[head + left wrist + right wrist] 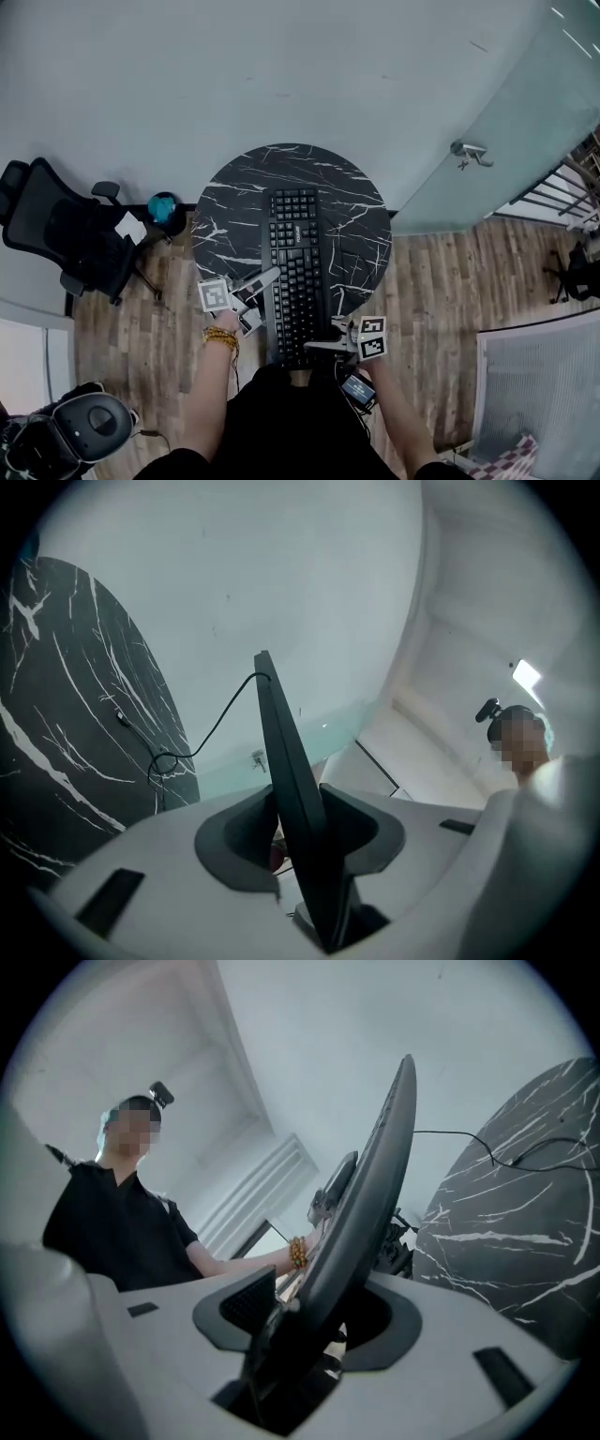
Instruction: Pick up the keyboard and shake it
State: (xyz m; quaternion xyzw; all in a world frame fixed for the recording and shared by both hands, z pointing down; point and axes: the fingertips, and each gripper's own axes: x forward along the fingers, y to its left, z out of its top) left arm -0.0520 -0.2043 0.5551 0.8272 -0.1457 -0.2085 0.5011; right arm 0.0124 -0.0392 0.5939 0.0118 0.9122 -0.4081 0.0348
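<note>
One keyboard (297, 272) runs lengthwise across the table (225, 220).

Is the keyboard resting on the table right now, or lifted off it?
Lifted: both gripper views show bare wall between the keyboard and the marble table.

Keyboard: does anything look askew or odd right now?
Nothing damaged or spilled. The keyboard is lifted off the round table, gripped at its near end by the left gripper and right gripper; its cable trails slack to the tabletop.
</note>
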